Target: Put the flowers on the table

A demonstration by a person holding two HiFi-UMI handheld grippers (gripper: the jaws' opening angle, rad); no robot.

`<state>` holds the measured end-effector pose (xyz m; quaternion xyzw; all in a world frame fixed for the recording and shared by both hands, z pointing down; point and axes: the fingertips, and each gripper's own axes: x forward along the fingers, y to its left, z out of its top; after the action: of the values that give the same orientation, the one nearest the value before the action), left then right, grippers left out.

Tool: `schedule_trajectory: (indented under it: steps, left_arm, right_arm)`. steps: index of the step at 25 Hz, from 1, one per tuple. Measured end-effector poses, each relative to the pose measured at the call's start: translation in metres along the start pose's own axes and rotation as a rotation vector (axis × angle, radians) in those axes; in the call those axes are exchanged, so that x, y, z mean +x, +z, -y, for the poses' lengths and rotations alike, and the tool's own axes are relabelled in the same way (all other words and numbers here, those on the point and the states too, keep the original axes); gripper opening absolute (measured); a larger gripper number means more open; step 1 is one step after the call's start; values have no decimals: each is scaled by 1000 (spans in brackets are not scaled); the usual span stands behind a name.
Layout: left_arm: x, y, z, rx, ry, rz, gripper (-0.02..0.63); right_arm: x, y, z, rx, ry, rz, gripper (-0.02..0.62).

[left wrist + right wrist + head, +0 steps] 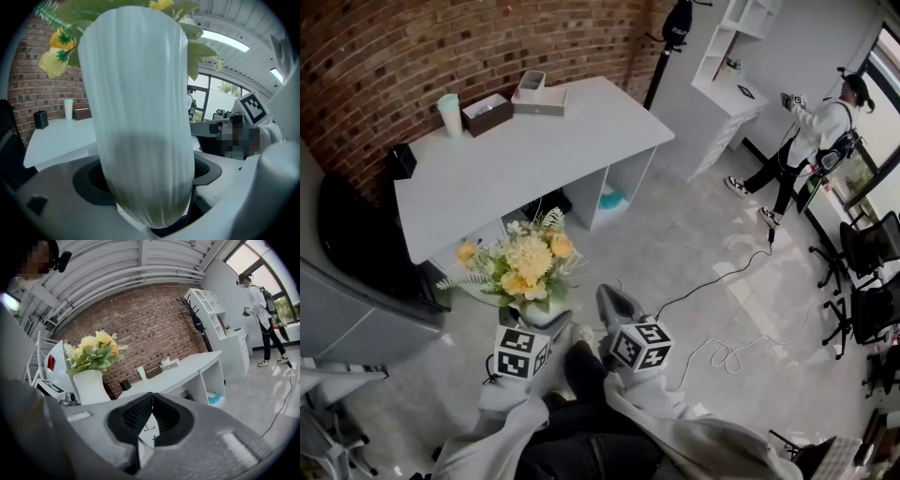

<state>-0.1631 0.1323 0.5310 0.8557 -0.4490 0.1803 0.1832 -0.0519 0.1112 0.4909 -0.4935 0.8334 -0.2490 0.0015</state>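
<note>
The left gripper [147,199] is squeezed tight on the lower part of a tall white ribbed vase [138,117]. In the vase is a bunch of yellow and white flowers [525,264] with green leaves. The vase stands upright in the gripper, up off the grey floor [703,234]. It is not on the bench. The right gripper [152,414] is just to the right of the left one. Its two black jaws are pressed together with nothing between them.

The left gripper view is nearly filled by the vase, so close that its ribs show. The right gripper view shows the whole bunch off to its left.

Ahead of both grippers, past the flowers, is a long white bench [544,150] against a red brick wall [403,47]. Near the wall it carries a pale green cup [450,114], an open brown box [487,113], a white tissue box [536,94] and a small black box [402,160]. I cannot tell what is in the brown box. Far off to the right gripper's right, another person [811,141] stands on the floor. A thin cable [722,278] lies there too.
</note>
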Motion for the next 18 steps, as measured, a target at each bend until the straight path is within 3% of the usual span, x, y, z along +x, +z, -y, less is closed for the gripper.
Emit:
schedule_trajectory:
  steps: [18]
  left_arm:
    - [161, 94, -37, 29, -25, 14, 460]
  right_arm:
    - [117, 80, 116, 18, 16, -6, 0]
